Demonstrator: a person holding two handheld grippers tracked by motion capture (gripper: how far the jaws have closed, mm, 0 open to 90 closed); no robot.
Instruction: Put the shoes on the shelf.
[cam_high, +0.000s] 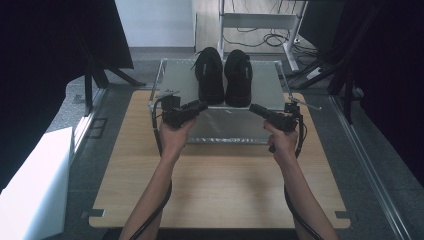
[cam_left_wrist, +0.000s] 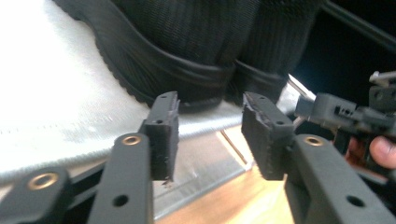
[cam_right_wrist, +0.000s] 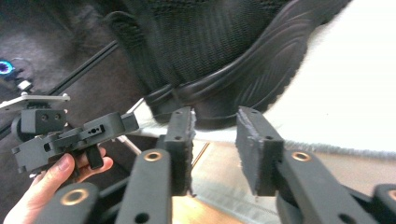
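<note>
Grey floor (cam_high: 85, 150), white wall (cam_high: 155, 22)

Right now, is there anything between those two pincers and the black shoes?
Nothing visible does. The left gripper and right gripper both stand open just short of the shoes' heels on the raised shelf, with only open air between.

Two black shoes (cam_high: 223, 75) sit side by side on one metal rack (cam_high: 172, 75), a single pair. One wooden table (cam_high: 220, 185) carries it all. Two hands are up, the left hand (cam_high: 175, 137) and the right hand (cam_high: 283, 142), and each grips one tool: left gripper (cam_high: 201, 106), right gripper (cam_high: 253, 108), two in total.
</note>
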